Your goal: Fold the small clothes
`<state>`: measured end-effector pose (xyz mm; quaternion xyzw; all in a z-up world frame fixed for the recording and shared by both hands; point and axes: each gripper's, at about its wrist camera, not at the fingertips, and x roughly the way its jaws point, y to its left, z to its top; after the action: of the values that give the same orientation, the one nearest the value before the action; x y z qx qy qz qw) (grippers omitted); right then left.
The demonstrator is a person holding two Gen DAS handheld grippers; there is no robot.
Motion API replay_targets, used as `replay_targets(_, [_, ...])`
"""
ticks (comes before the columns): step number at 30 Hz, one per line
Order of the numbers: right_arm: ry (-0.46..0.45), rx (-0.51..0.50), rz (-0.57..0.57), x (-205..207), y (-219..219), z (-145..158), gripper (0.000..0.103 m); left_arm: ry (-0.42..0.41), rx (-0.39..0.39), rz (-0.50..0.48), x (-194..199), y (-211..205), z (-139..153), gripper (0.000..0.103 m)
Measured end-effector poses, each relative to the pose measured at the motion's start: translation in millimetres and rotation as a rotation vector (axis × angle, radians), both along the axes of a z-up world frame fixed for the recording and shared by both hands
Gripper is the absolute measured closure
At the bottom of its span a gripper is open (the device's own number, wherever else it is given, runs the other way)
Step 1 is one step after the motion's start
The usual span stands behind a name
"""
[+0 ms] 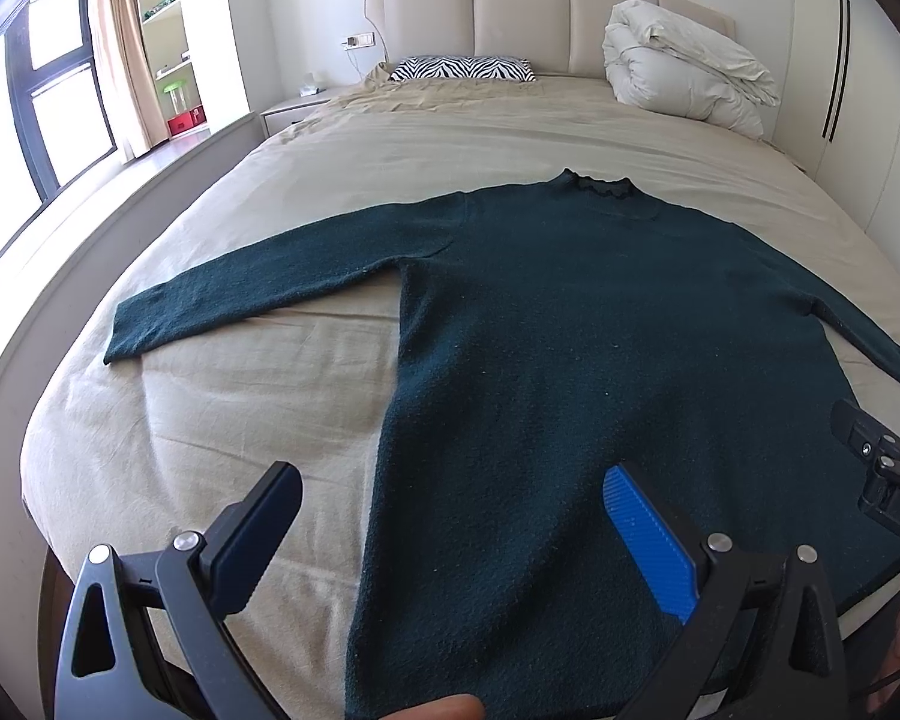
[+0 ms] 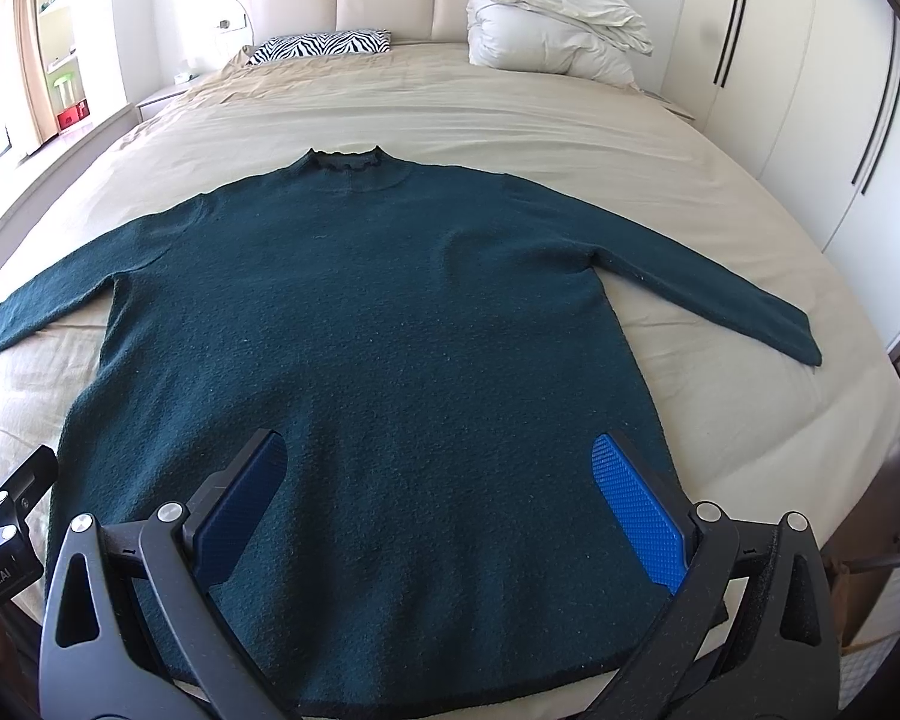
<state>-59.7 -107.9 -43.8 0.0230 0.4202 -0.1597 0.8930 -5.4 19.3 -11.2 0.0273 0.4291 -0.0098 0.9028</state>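
On the beige bed (image 2: 570,120) a dark green sweater (image 2: 360,330) lies flat, front down or up I cannot tell, both sleeves spread wide, collar toward the headboard. Above its hem hover 2 grippers: the left gripper (image 1: 450,540) and right gripper (image 2: 444,498), fingers spread wide apart, holding nothing.

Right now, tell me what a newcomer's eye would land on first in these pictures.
The dark green sweater dominates, spread flat on the beige bed with both sleeves out and its collar toward the headboard. Next come the left gripper and right gripper, both open above the hem. Farther back lie a zebra-print pillow and a folded white duvet.
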Motion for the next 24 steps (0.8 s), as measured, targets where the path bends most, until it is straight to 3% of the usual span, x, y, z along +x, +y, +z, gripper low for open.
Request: replay_targets(24, [0.012, 0.012, 0.001, 5.6, -1.3, -4.5, 0.000, 0.007, -0.010, 0.000, 0.6, 2.9, -4.1, 0.000])
